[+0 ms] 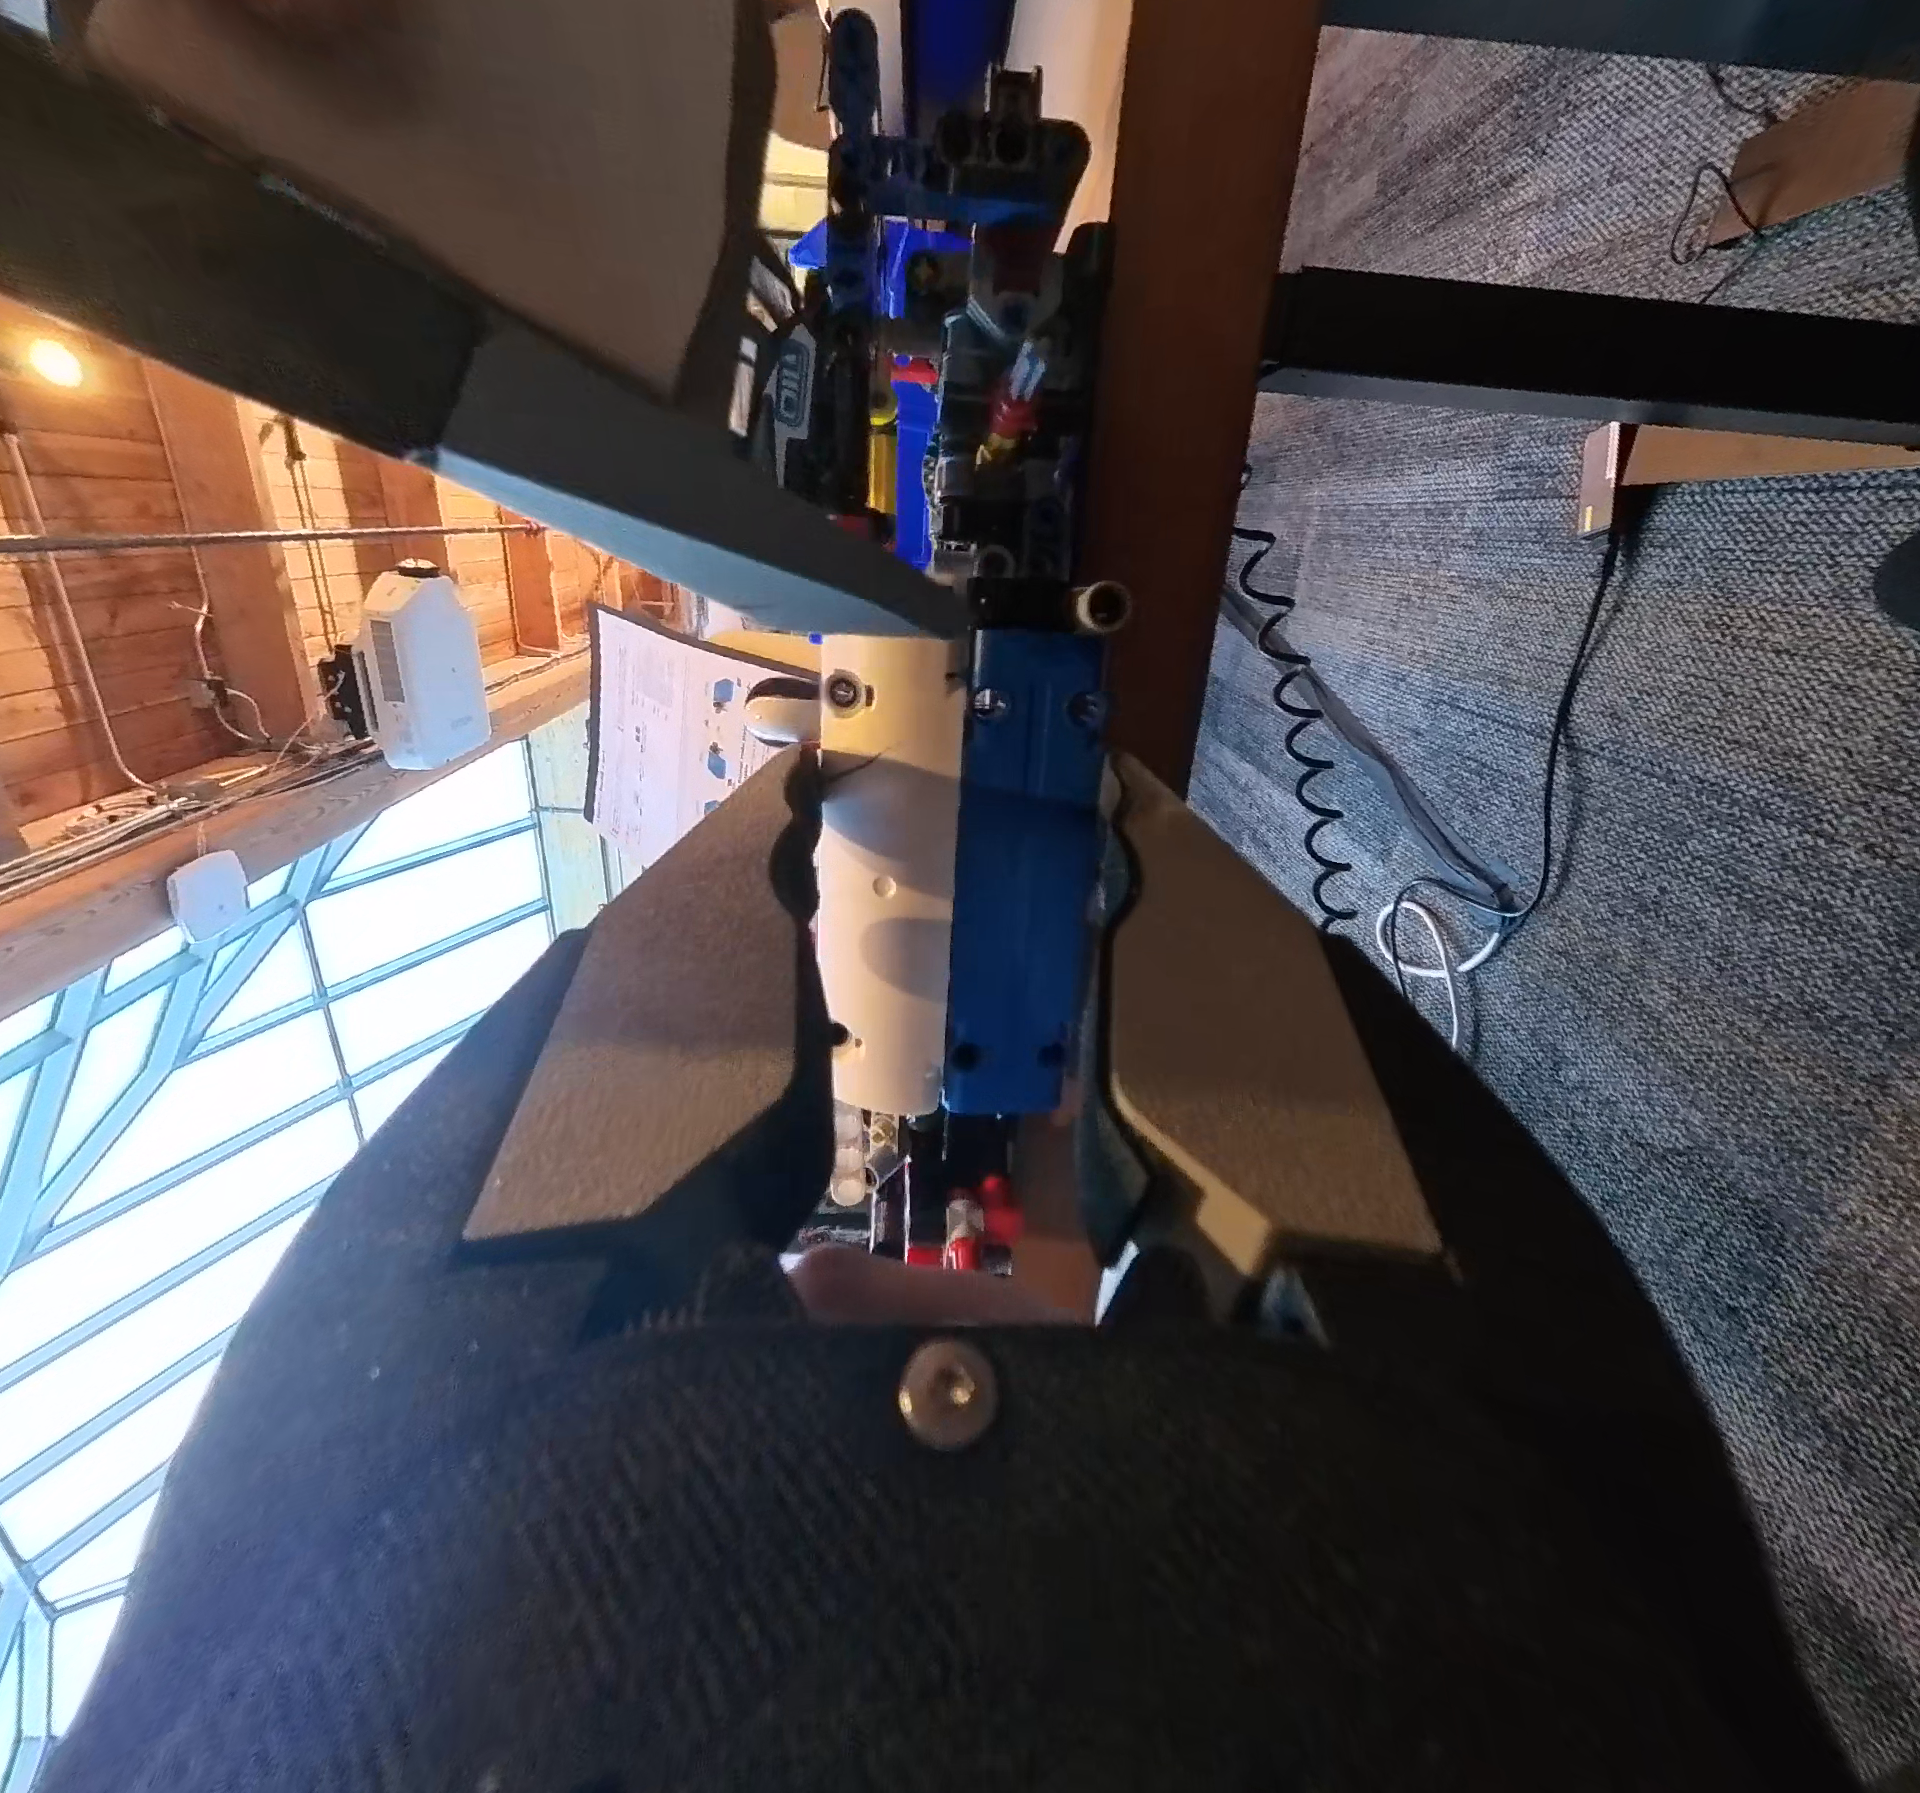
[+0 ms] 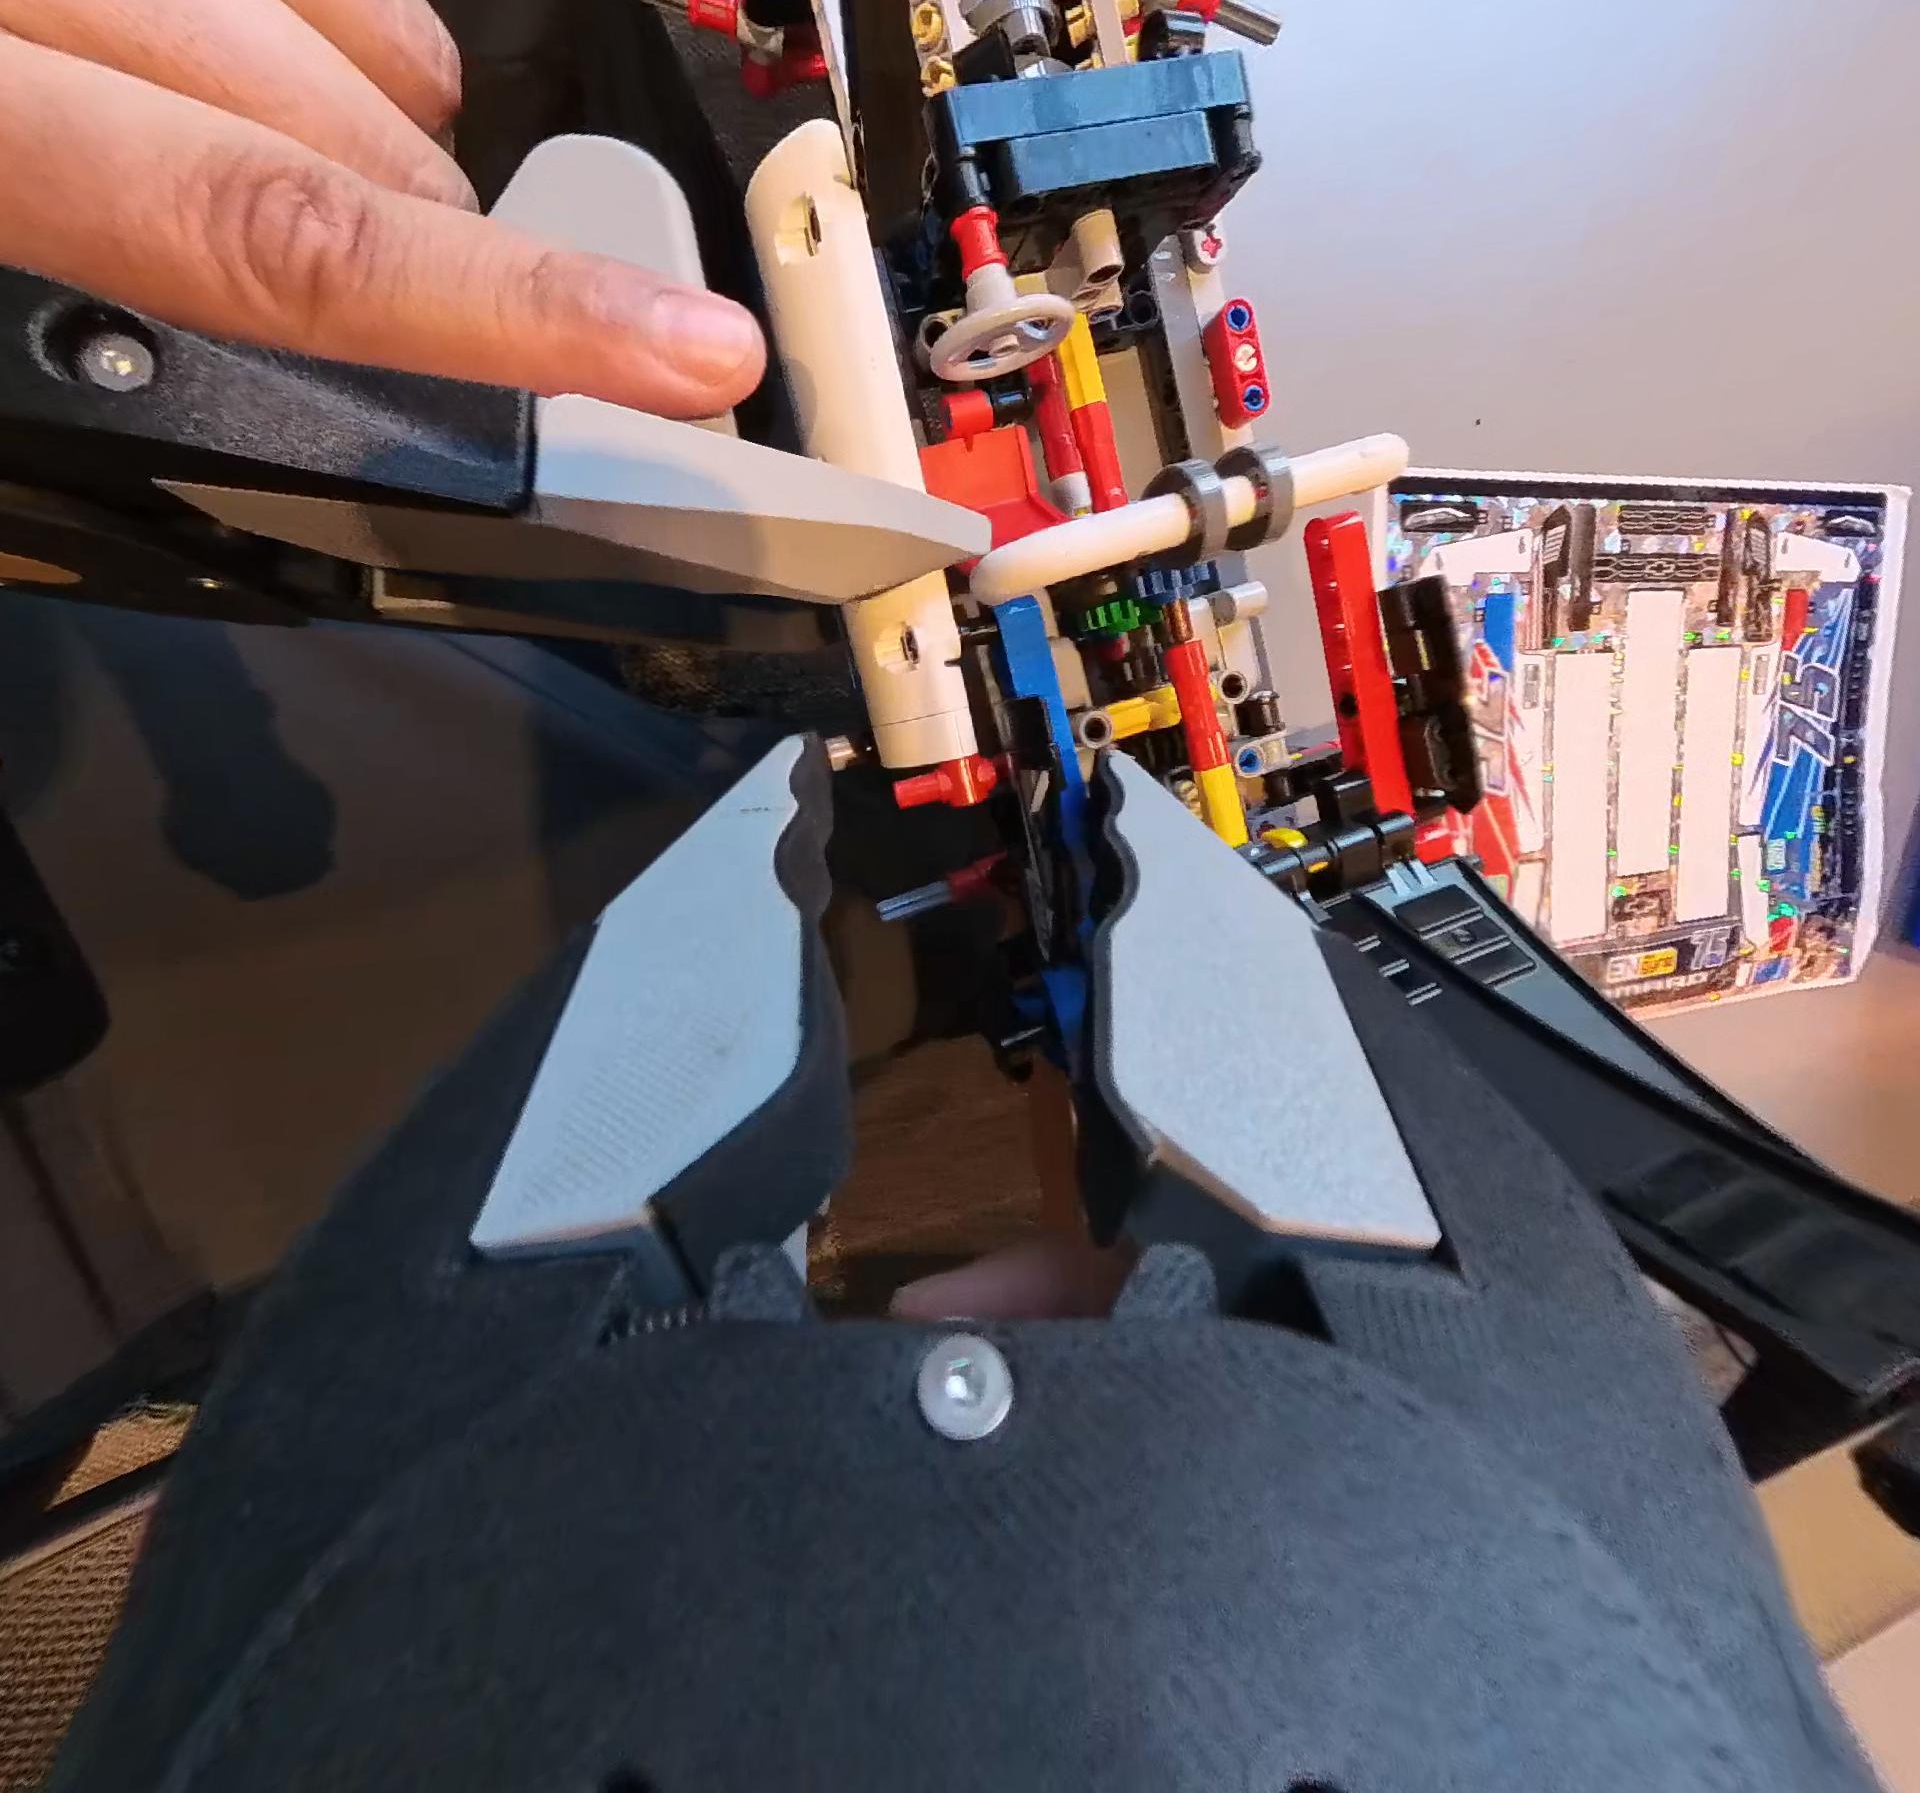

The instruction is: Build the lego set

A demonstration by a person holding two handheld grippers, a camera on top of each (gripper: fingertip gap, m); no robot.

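Observation:
The lego model (image 1: 1023, 808), a long vehicle frame with a white panel (image 1: 883, 860) and a blue panel, is held up off the table. My left gripper (image 1: 956, 787) is shut on it across those two panels. In the right wrist view the model (image 2: 1091, 393) stands upright, and the left gripper's finger (image 2: 779, 528) presses on the white panel (image 2: 831, 341). My right gripper (image 2: 956, 767) straddles the model's lower end. Its right finger lies against the blue edge, and a dark gap shows beside its left finger. Its finger (image 1: 727, 517) also shows in the left wrist view, with the tip at the panels' end.
A person's hand (image 2: 312, 237) lies on the left gripper with a finger against the white panel. A sticker sheet (image 2: 1642, 735) lies on the table behind. An instruction booklet (image 1: 665, 704), the wooden table edge (image 1: 1174, 289) and carpet with cables (image 1: 1558, 808) are in view. Left and right tips are no more than a few centimetres apart.

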